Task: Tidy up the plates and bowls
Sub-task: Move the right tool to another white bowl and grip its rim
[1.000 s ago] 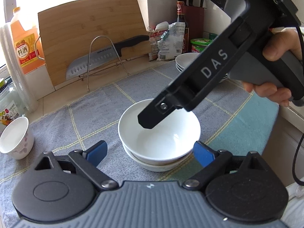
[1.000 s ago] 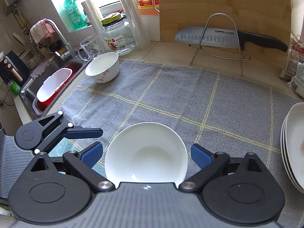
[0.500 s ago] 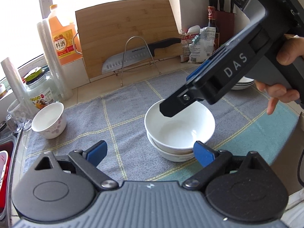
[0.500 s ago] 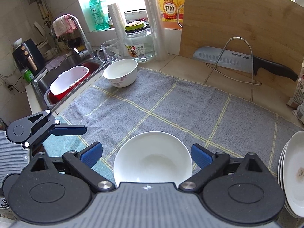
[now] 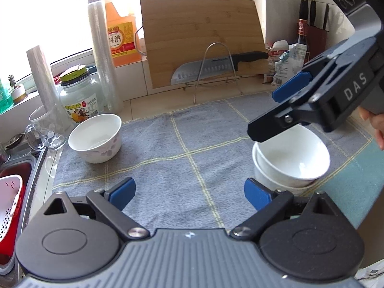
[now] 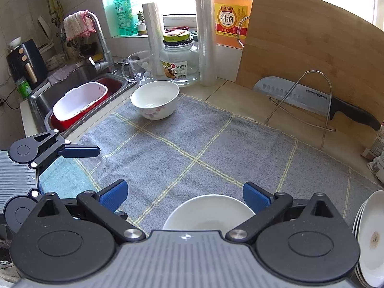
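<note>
Two plain white bowls nested, top bowl point(image 5: 291, 156) seated in the lower one point(image 5: 283, 184), on the grey checked towel point(image 5: 182, 148). Right gripper point(image 6: 184, 195) above the stack with jaws opening, blue pads clear of the rim on both sides; nothing pinched. In the right wrist view, top bowl rim just below and between the two pads, slightly toward the right one. In the left wrist view, same gripper hanging over the far rim of the stack, tips pointing down and leftward; contact with the rim hard to judge there, probably none.

Left gripper point(image 5: 189, 193) jaws spread wide, empty, only towel between the pads. Stack lying just off its right fingertip point(image 5: 255, 195), outside the gap.

Flowered bowl point(image 5: 96, 138) standing alone at the far left edge of the towel, near the glass mug point(image 5: 45, 132) and the jar point(image 5: 79, 93), well apart from both grippers. Stack of plates point(image 6: 370, 237) at the right edge of the right wrist view, beside the towel.
</note>
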Demonstrator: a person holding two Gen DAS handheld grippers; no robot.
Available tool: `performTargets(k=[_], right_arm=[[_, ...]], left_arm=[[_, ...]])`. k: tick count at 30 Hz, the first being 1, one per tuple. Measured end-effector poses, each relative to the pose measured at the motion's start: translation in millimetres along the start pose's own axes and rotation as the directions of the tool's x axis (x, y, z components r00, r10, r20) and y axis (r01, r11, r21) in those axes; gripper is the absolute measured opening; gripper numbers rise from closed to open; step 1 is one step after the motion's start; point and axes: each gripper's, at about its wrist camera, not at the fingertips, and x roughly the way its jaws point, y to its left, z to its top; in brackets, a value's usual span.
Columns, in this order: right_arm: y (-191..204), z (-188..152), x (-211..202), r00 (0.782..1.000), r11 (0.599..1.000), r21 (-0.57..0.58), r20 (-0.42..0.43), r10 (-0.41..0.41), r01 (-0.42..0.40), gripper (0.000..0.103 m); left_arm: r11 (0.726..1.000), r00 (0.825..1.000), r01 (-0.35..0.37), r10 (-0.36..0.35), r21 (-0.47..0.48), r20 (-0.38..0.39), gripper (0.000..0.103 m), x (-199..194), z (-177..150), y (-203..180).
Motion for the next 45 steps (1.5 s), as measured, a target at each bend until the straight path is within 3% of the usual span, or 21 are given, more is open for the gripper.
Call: performTargets(k=[10, 21, 35, 45], right_arm=[[38.5, 36.1, 51.7, 0.998, 0.998, 0.018, -0.019, -0.057, 0.058, 0.103], [56.7, 70.4, 112.2, 0.997, 0.996, 0.064, -0.040, -0.065, 0.068, 0.103], [53.5, 124.4, 179.7, 0.997, 0.998, 0.057, -0.066, -0.031, 0.035, 0.103], [40.4, 144.6, 212.2, 0.996, 0.998, 0.070, -0.086, 0.005, 0.001, 0.100]], left_arm=[[0.998, 0.998, -0.059, 0.059, -0.014, 0.012, 0.097, 33.6, -8.2, 86.4], [1.000, 0.999, -0.030, 0.030, 0.005, 0.021, 0.097, 76.9, -10.2, 137.9], [0.999, 0.997, 0.022, -0.026, 0.046, 0.074, 0.097, 113.2, 4.6, 166.8], [0.997, 0.993, 0.067, -0.071, 0.045, 0.097, 0.094, 124.7, 10.3, 173.2]])
